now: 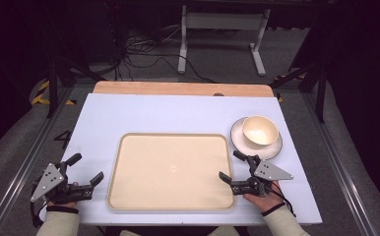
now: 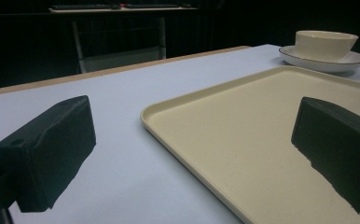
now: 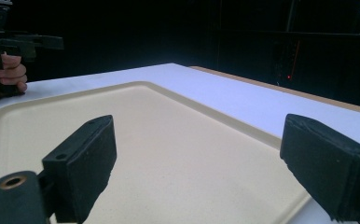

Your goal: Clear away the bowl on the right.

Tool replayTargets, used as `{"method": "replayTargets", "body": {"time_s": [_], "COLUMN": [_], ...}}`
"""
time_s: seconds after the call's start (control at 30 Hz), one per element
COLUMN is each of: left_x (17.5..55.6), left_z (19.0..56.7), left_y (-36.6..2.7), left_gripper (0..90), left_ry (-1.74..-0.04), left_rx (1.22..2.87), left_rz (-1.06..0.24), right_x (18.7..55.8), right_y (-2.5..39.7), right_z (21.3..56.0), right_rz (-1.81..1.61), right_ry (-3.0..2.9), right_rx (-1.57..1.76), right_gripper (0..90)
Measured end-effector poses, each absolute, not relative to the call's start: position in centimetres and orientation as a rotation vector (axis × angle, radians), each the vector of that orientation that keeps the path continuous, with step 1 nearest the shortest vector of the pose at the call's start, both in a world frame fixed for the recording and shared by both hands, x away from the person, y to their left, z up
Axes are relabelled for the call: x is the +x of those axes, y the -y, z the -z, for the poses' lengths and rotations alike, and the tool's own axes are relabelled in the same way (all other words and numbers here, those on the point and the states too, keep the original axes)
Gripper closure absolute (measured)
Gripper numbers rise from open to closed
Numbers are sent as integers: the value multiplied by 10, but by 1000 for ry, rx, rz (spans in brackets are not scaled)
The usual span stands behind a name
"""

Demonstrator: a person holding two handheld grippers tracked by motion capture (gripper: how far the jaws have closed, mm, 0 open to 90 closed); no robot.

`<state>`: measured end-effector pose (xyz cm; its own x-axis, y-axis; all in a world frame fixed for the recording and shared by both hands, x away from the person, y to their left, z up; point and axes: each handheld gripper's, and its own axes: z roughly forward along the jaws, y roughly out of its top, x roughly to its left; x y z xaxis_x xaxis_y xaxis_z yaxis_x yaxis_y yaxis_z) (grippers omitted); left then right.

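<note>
I see the bench (image 1: 129,113) covered in a pale sheet, with a wooden strip along its far edge. A cream tray (image 1: 171,169) lies flat at the near centre, nothing on it. To the right of its far corner stands a saucer (image 1: 274,147) with a cream bowl (image 1: 260,131) upright on it; the saucer sits just beside the tray rim, not on it.

The left gripper (image 1: 84,169) rests at the near left, just off the tray's left edge, held by the left hand (image 1: 60,199). Its jaws are spread wide and hold nothing. In the left gripper view, the left gripper (image 2: 187,154) looks across the tray (image 2: 243,135) toward the bowl (image 2: 325,44) on its saucer (image 2: 350,59) at the far right; one jaw is over the sheet, the other over the tray.

The right gripper (image 1: 232,166) sits at the tray's near right corner, held by the right hand (image 1: 264,196). Its jaws are also spread and hold nothing. In the right gripper view, the right gripper (image 3: 199,163) faces across the tray (image 3: 178,140), and the left hand (image 3: 5,74) with its gripper appears far off at the upper left.
</note>
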<state>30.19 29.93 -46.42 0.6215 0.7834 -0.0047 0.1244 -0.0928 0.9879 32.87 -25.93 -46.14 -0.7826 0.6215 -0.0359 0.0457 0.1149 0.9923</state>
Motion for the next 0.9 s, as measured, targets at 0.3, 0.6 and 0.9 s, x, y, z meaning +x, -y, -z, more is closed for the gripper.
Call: {"method": "replayTargets", "body": {"time_s": [0.3,0.6,0.9], "left_x": [302,302,301], "left_z": [464,464,464], "left_y": [-299,-299,-299], "left_gripper": [2,2,2], "left_ry": [-776,-773,-771], "left_rx": [1597,1601,1602], "left_rz": [-659,-659,-661], "right_x": [329,329,328], "right_y": [260,259,259], "right_z": [461,458,442], "right_rz": [-1711,-1724,-1750], "right_ry": [-1947,-1938,-1917], "right_rx": [665,672,700], "right_gripper": [113,142,190]}}
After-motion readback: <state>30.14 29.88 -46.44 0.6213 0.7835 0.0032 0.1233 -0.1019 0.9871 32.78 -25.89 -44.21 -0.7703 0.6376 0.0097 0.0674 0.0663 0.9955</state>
